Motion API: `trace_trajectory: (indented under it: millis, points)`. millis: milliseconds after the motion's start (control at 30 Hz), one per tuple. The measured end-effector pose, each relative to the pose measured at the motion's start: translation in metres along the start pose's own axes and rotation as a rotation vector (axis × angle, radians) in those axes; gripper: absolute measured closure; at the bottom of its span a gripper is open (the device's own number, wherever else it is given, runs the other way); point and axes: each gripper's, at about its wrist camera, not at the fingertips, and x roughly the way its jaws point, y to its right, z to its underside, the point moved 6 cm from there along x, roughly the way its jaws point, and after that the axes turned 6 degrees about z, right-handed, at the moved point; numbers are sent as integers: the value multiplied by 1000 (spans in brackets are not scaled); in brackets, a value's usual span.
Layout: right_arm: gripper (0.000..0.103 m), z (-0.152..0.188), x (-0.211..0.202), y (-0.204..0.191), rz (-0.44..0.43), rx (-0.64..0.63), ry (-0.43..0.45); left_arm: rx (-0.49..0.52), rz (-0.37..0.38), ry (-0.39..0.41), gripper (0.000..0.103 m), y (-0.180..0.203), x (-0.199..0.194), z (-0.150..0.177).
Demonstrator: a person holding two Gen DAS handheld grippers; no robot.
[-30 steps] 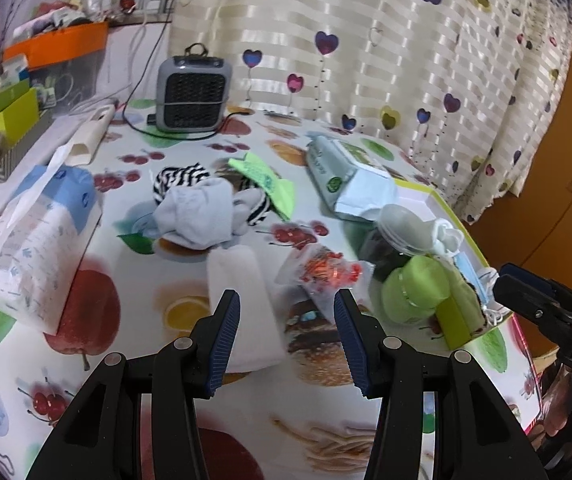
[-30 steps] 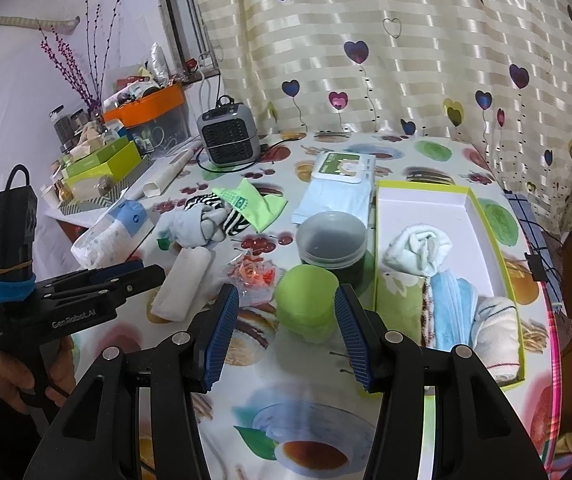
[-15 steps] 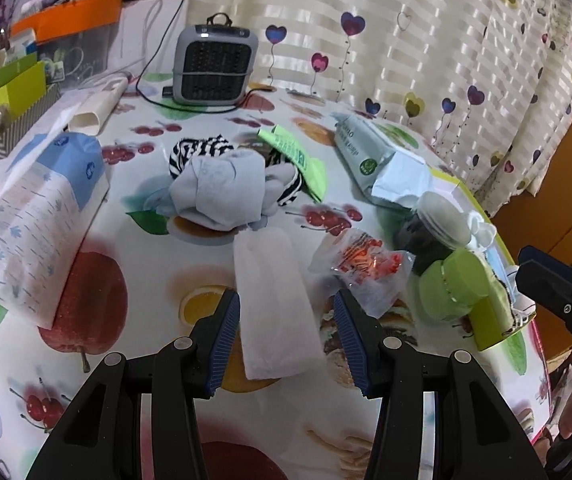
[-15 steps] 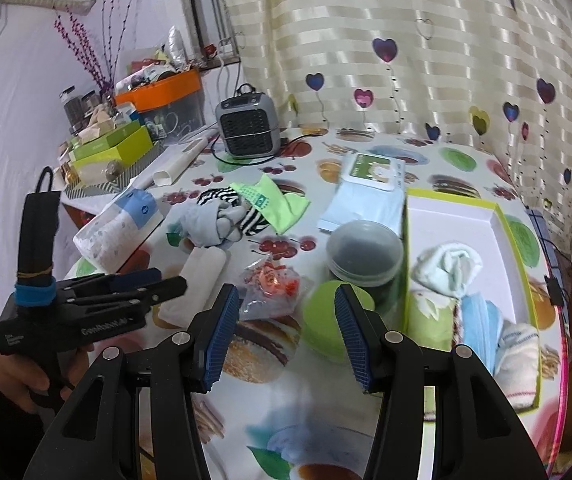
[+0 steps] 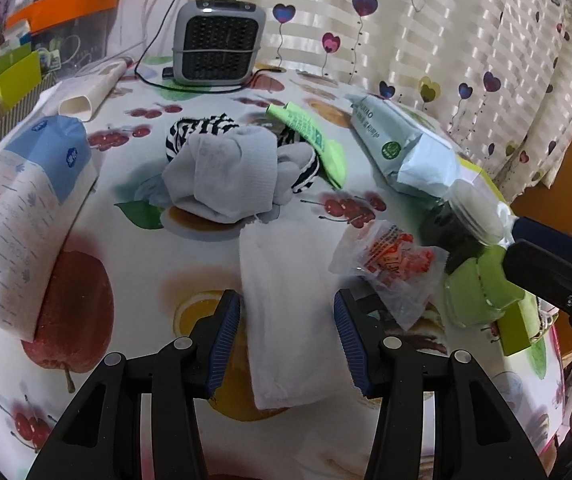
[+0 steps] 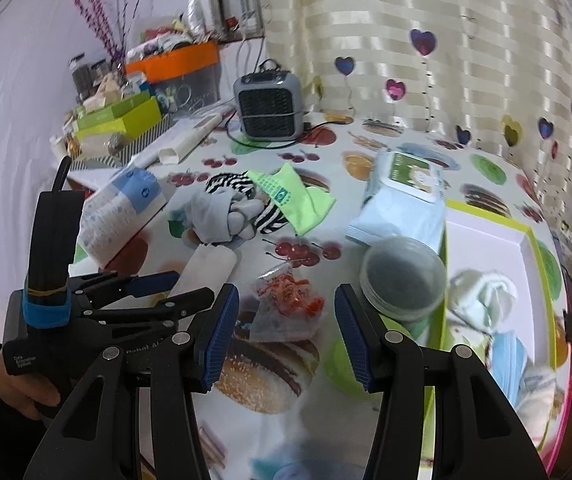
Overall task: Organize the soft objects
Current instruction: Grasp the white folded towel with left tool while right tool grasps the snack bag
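Observation:
A white folded cloth lies flat on the fruit-print tablecloth. My left gripper hangs open just over the cloth's near end, one finger on each side, pads not pressing it. Behind it sits a heap of grey socks, a striped sock and a green sock. My right gripper is open above a clear snack bag and holds nothing. At the right, a green-rimmed white box holds rolled cloths. In the right wrist view the left gripper sits over the white cloth.
A dark jar with a clear lid and a green cup stand beside the box. A wipes pack, a tissue pack and a grey heater with its cord ring the sock heap. Boxes crowd the far left.
My left gripper came down and forward, so the white cloth now lies between its fingers. My right gripper swung left from the green cup to the snack bag. Both stayed open.

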Motion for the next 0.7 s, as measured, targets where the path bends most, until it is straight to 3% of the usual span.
trace_trajectory:
  millis: [167,367,700]
  points:
    - [52,-4,27,-9,5,-74,-72,8,-8,6,56,-2,3,1]
    - [52,-4,57,-15,20,-161,-163,3,-3,14,74,-9,1,1]
    - [52,-3,84,-26,48,-258,-263,-28,11,27,81,-22,-6,1]
